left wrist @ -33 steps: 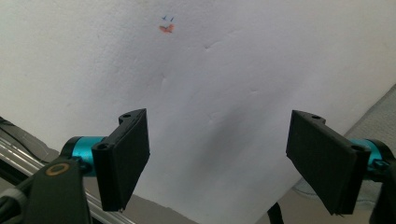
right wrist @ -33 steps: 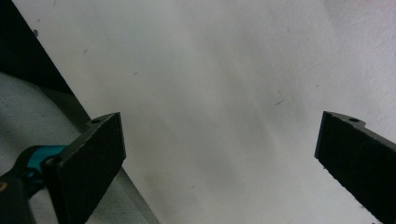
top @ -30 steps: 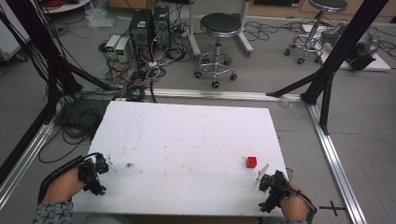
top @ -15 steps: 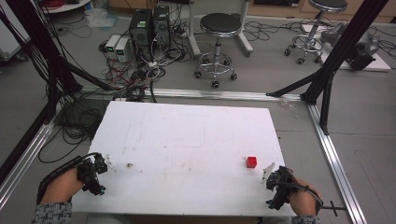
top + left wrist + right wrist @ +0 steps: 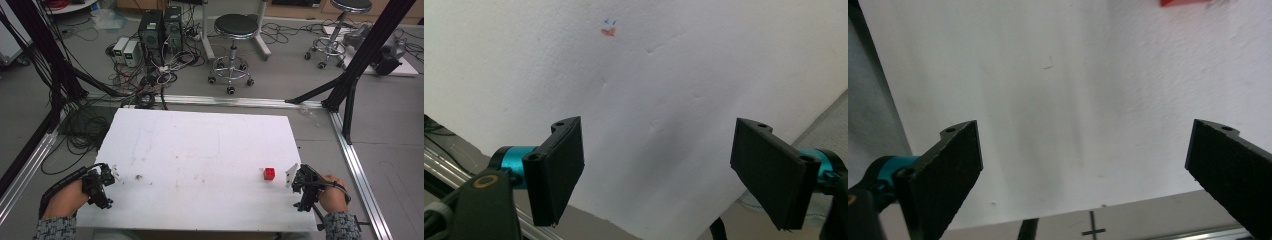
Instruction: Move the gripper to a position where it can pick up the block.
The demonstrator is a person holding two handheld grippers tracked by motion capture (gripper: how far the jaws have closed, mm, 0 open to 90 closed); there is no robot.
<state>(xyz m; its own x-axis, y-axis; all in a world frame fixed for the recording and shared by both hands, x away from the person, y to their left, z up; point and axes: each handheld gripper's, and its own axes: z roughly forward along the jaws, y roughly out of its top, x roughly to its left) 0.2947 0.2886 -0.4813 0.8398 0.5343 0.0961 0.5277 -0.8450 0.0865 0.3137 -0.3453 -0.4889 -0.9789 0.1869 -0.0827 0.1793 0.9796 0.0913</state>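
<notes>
While spread, right gripper (image 5: 296, 176) nears red cube (image 5: 269, 173).

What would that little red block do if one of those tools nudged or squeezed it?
The red block looks like a small cube with flat faces, so it would probably slide across the white table rather than roll. It seems rigid, so wide flat pads like the right tool has should pinch it squarely. Being so small, it is likely light and easily knocked away.

I see a small red cube (image 5: 269, 173) resting flat on the white foam tabletop (image 5: 200, 150), near its right front edge.
</notes>
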